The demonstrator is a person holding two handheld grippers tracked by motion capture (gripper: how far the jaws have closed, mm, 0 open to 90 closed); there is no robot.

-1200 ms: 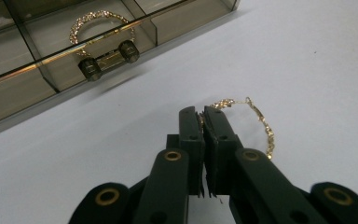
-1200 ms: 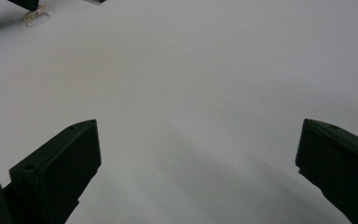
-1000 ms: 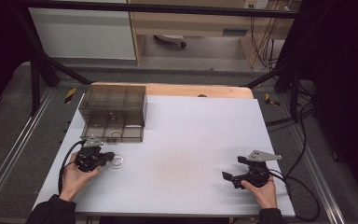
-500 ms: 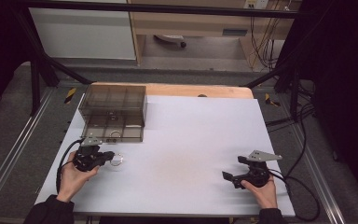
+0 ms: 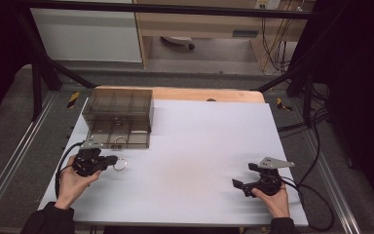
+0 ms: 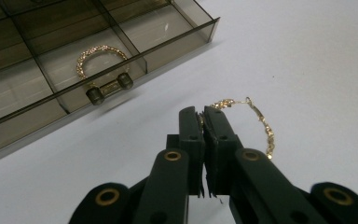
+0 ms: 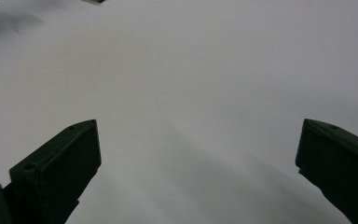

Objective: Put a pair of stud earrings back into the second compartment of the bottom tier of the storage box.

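My left gripper [image 5: 112, 160] is at the table's left, just in front of a smoke-tinted drawer box [image 5: 119, 109]. Its jaws [image 6: 204, 115] are shut on the edge of a gold hoop earring [image 6: 263, 128], which hangs to the right of the tips just over the white table. From above, the earring [image 5: 120, 165] is a small ring. A second gold hoop earring [image 6: 98, 56] lies in a front compartment of the box's pulled-out drawer [image 5: 119, 139]. My right gripper [image 5: 241, 185] rests at the table's right front, open, with only bare table between its jaws [image 7: 198, 154].
The white table top [image 5: 199, 146] stretches between the two hands. A wooden strip [image 5: 199, 95] runs along the far edge. Cables [image 5: 316, 214] trail off the right side. The drawer has a small bar handle [image 6: 109, 88] facing the left gripper.
Almost nothing differs: the left gripper and its earring have shifted only a touch, and the right gripper has kept still.
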